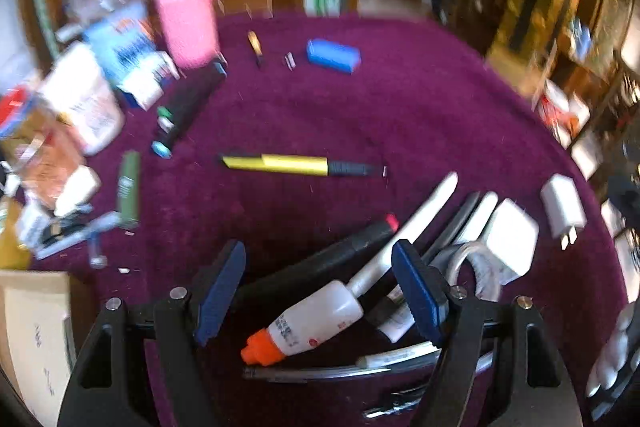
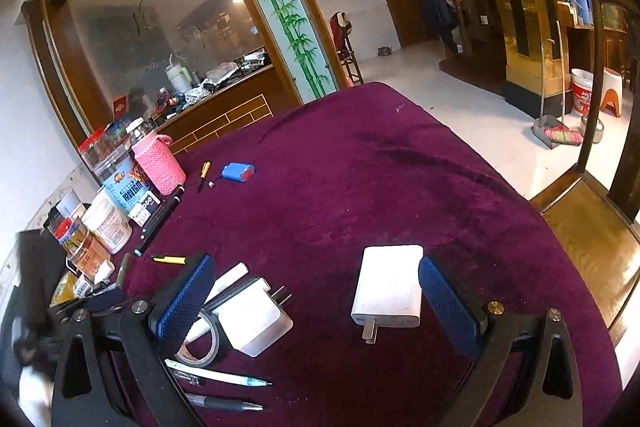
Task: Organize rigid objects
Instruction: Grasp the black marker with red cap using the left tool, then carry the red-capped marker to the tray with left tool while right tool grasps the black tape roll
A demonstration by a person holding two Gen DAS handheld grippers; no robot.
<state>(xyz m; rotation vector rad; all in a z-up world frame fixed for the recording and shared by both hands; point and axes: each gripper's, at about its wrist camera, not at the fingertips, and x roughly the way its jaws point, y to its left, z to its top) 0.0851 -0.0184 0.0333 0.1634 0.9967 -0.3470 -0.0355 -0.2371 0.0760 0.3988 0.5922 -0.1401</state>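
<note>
Nearest the right gripper (image 2: 320, 311), pens lie just under its left finger: a white ballpoint (image 2: 218, 375) and a dark one (image 2: 224, 404), with a tape roll (image 2: 200, 343) half hidden behind the pad. Its jaws stand wide and hold nothing. Between them, closer to the right pad, lies a white charger (image 2: 388, 287) with its prongs pointing back toward the gripper; a second white plug adapter (image 2: 252, 319) sits beside the left pad, touching the tape roll.

The left gripper (image 1: 320, 291) is also spread wide and empty, hovering over a crowded cluster: a small white bottle with an orange cap (image 1: 304, 327) lies between the fingers, with a black marker with a red tip (image 1: 340, 255) and a white stylus-like stick (image 1: 416, 223) fanned just beyond it.

Further ahead of the left gripper a yellow utility knife (image 1: 292, 165) lies alone on the purple tablecloth (image 2: 380, 187). Far off sit a blue battery pack (image 1: 334, 55), a pink knitted bottle sleeve (image 2: 158, 165) and jars along the far left edge.

The risk, I judge, is in the clutter: closing the left gripper here could pinch the bottle together with the marker, or roll the round pieces aside. The left view is blurred, so exact contacts under that gripper cannot be told. On the right, a close skewed toward one pad could push the charger across the plush cloth instead of seizing it.
</note>
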